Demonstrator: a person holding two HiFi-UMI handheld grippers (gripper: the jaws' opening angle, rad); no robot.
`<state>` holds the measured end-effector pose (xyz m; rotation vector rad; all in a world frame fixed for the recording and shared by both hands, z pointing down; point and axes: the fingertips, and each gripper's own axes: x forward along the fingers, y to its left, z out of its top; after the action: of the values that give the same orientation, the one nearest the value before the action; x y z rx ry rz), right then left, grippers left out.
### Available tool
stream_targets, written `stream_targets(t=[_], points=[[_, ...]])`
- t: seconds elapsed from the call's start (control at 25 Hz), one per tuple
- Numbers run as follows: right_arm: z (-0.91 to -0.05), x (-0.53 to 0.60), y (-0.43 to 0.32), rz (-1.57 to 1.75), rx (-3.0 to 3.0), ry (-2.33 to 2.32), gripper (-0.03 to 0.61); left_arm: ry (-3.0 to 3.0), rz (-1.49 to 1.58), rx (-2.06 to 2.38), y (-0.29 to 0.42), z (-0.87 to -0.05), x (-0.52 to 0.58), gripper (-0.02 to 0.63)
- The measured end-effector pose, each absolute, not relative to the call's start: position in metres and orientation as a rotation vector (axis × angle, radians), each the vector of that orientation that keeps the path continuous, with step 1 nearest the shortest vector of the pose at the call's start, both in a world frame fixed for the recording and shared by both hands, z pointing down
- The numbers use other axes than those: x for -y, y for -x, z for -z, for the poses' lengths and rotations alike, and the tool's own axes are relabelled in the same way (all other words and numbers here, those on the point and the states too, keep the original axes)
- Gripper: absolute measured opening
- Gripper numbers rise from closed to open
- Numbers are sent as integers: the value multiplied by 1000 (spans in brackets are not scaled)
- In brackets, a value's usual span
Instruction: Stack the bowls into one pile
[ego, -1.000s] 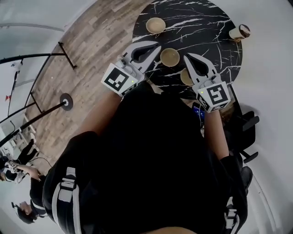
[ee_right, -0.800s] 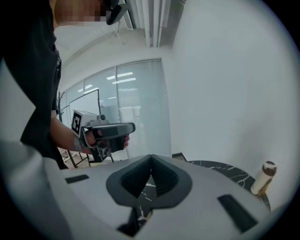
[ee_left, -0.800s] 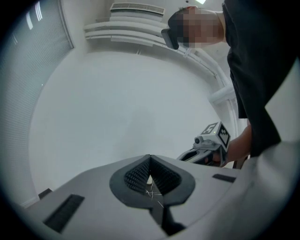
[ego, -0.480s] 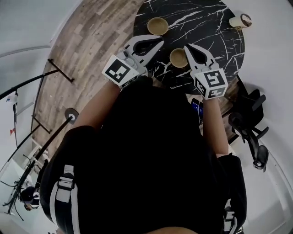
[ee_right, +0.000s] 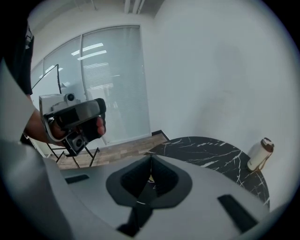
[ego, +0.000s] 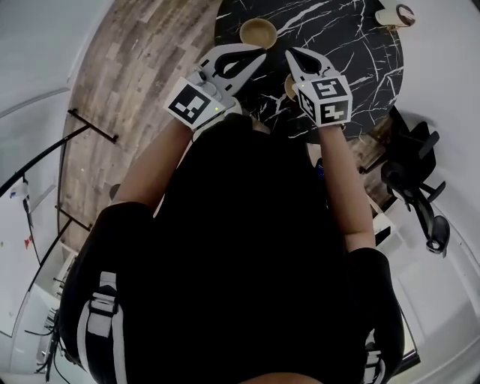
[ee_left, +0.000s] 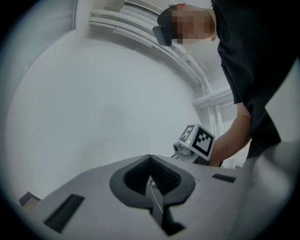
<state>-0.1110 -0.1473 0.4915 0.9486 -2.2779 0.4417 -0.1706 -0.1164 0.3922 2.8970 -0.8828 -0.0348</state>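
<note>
Nothing stacked yet, as far as I can see. On the black marble counter (ego: 352,52) one tan bowl (ego: 258,31) sits alone toward the left edge. A second bowl (ego: 289,85) shows only as a sliver closer to the near edge, mostly hidden behind the right tool (ego: 289,54). The two bowls are well apart, so no pile exists. If there are more bowls, my body and the tools hide them. So the whole job is ahead of me, I'd say: every bowl has to be picked up and nested.

The left tool (ego: 260,52) has its tips pressed together with nothing pinched. Its own camera shows the tips meeting around an empty hollow, pointing level at a blank wall. From the head view it hangs near the left-edge bowl, on the near side, not touching it.

The right tool is pressed together and empty too. It tilts down over the counter, and the half-hidden bowl is just beside or beneath it; I can't tell which. A tan fleck shows through its hollow in its own view, possibly that bowl.

A paper cup (ego: 395,13) stands at the far right edge, clear of both tools.
</note>
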Motion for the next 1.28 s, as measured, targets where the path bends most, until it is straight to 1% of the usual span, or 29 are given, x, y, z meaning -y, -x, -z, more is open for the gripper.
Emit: stream_targets(t=[0.52,0.88,1.12,1.28], points=[[-595,198,117,-527,2050,-917,7,-2900,2,973,186,-439,148,5],[-654,216,115,-598,1940,-862,52,-2864,1,1019,190,-465,177,5],[-682,220,111,-692,1893,-866,88,-2853,-31,1045,190,-483,189,5],[-692,223,107,-708,1852,-866,100,-2847,-17,1060,190,-488,196,5]])
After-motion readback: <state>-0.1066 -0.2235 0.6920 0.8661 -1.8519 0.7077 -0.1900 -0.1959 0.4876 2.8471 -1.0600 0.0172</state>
